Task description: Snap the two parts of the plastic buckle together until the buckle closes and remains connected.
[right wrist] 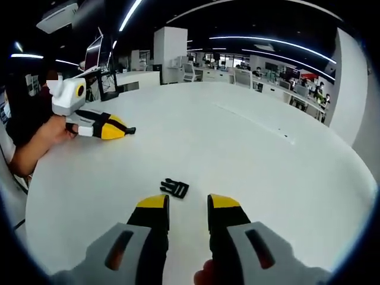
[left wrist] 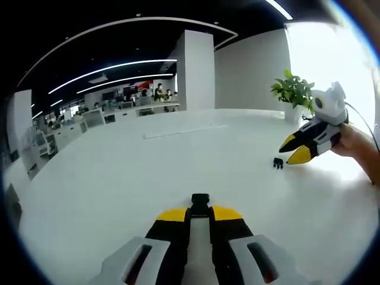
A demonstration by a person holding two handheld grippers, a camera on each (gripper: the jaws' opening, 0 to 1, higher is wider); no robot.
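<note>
Ahead of the right gripper (right wrist: 187, 205)'s fingertips only the black buckle part (right wrist: 174, 187) lies, seemingly just clear; beyond it the white table (right wrist: 249, 154) runs bare.

The broad round worktop (right wrist: 249, 148) is plain glossy white, unpatterned. On it lies a small black plastic buckle piece (right wrist: 174, 187), at twelve o'clock from the right tongs (right wrist: 188, 205) — black jaws capped with yellow tips, on pale grey bodies. The left tongs (left wrist: 200, 214) wear the same black, yellow and grey, clamping a second black plastic buckle piece (left wrist: 200, 202). At two o'clock there, a leafy green potted plant (left wrist: 293, 90) — white pot.
</note>
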